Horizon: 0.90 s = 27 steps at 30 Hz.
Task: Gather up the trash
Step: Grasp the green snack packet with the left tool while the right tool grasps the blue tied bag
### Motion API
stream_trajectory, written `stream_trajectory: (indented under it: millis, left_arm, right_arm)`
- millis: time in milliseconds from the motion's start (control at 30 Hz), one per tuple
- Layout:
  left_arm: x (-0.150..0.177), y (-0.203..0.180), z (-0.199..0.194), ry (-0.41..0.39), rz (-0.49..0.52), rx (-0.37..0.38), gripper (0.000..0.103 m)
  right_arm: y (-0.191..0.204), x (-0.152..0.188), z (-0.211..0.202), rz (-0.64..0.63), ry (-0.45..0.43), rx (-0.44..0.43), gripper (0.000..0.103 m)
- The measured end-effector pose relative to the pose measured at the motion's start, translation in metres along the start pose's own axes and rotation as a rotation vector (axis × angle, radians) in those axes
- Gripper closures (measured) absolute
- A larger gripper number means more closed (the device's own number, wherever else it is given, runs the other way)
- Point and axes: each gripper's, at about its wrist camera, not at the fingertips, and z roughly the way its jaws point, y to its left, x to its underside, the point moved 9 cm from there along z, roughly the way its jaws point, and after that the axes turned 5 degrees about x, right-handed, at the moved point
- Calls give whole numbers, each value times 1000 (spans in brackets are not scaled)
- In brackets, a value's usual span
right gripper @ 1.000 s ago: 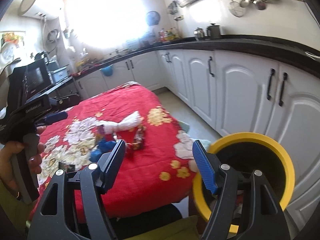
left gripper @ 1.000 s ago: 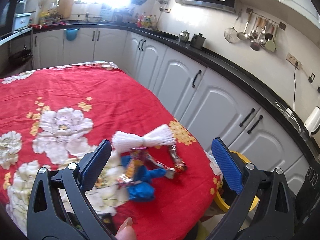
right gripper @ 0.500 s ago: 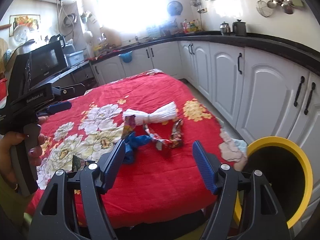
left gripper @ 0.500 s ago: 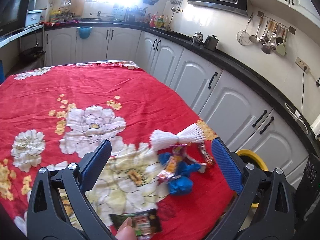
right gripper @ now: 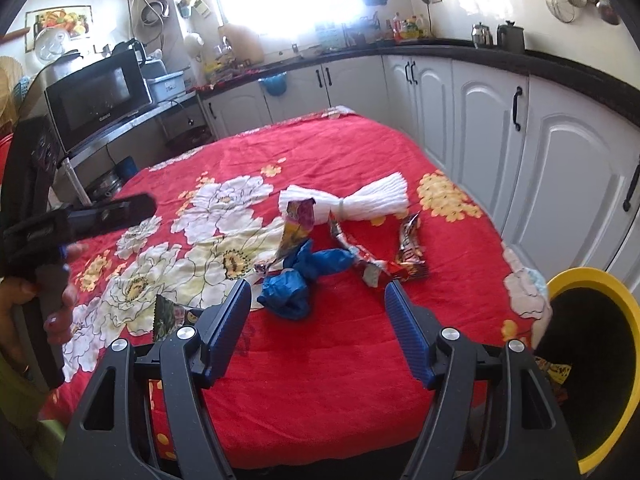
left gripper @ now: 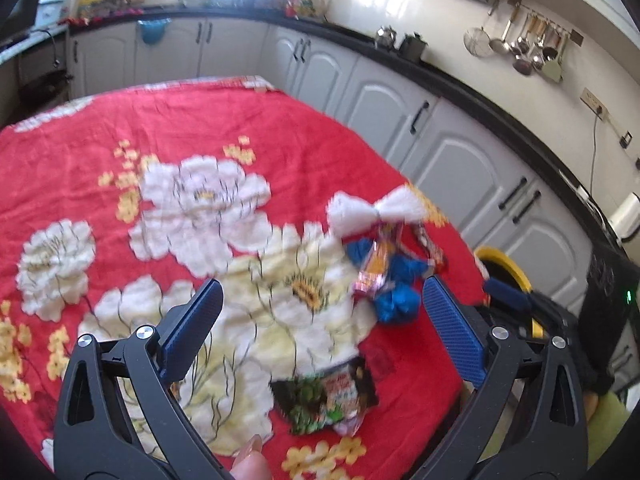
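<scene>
Kitchen, white cabinets (right gripper: 484,120), black counter. Table w/ red floral cloth (right gripper: 320,360). Trash pile near table's R edge: blue wad (right gripper: 296,280), wrappers (right gripper: 408,252), white bundle (right gripper: 360,202); dark packet (left gripper: 326,396) apart, nearer. Yellow bin (right gripper: 600,360) beside table. Left gripper (left gripper: 320,332), right gripper (right gripper: 318,320) both spread, empty. Vs 1 s ago: both closer, lower; packet now between left fingers' view.

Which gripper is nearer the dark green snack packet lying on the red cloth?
Left. The left gripper hovers open right over the packet; the right gripper faces the blue wad, packet off to its left.
</scene>
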Motion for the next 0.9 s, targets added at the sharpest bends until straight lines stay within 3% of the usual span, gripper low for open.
stream_trajectory:
  millis: [133, 333, 500, 633, 800, 900]
  left_arm:
    - [25, 3, 5, 74, -3, 53, 11]
    - [58, 10, 15, 154, -102, 148, 11]
    - [68, 0, 23, 183, -100, 184, 15]
    - [80, -6, 32, 215, -83, 166, 20]
    - [86, -9, 37, 216, -34, 119, 24]
    - [87, -9, 38, 214, 3, 77, 37]
  right_arm:
    - [3, 2, 11, -9, 24, -5, 38]
    - [7, 3, 32, 7, 70, -37, 43]
    - [18, 4, 53, 20, 120, -77, 47]
    - [27, 9, 72, 19, 158, -87, 48]
    - [25, 14, 83, 29, 176, -90, 67]
    - [23, 14, 81, 24, 163, -86, 83]
